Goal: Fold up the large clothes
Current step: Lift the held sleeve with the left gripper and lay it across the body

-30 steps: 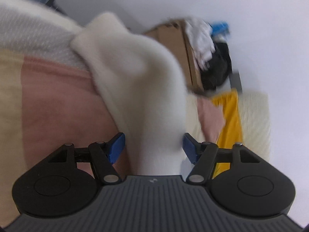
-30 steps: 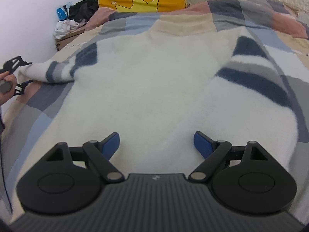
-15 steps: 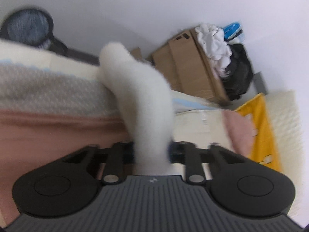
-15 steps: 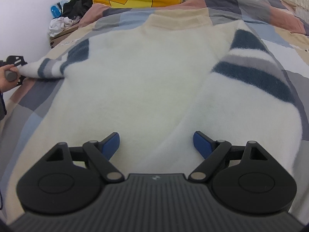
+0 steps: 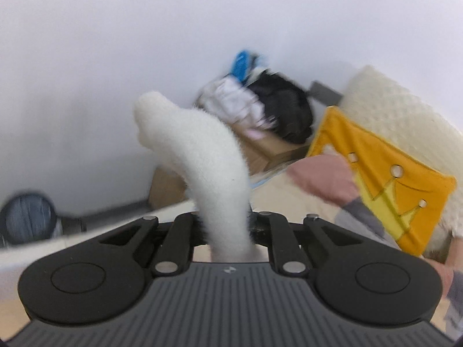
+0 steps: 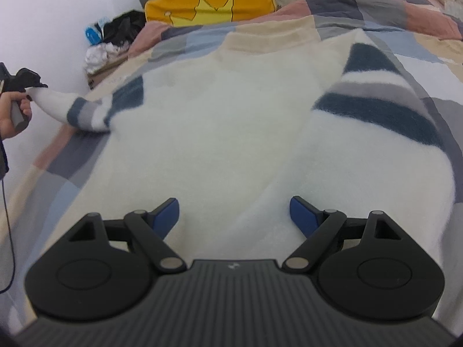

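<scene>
Sweater (image 6: 220, 133) lies flat on the bed (image 6: 52, 167), under the right claw (image 6: 234, 212), whose jaws gape wide and hold nothing. Its hem is hidden behind that claw. The left claw (image 5: 228, 227) is clamped on the white sleeve (image 5: 208, 170); its pads are buried in fleece. Farther off, blurred, a yellow pillow (image 6: 211, 0) leans at the headboard, and a box (image 5: 260, 150) piled with clothes stands against the white wall (image 5: 144, 43).
</scene>
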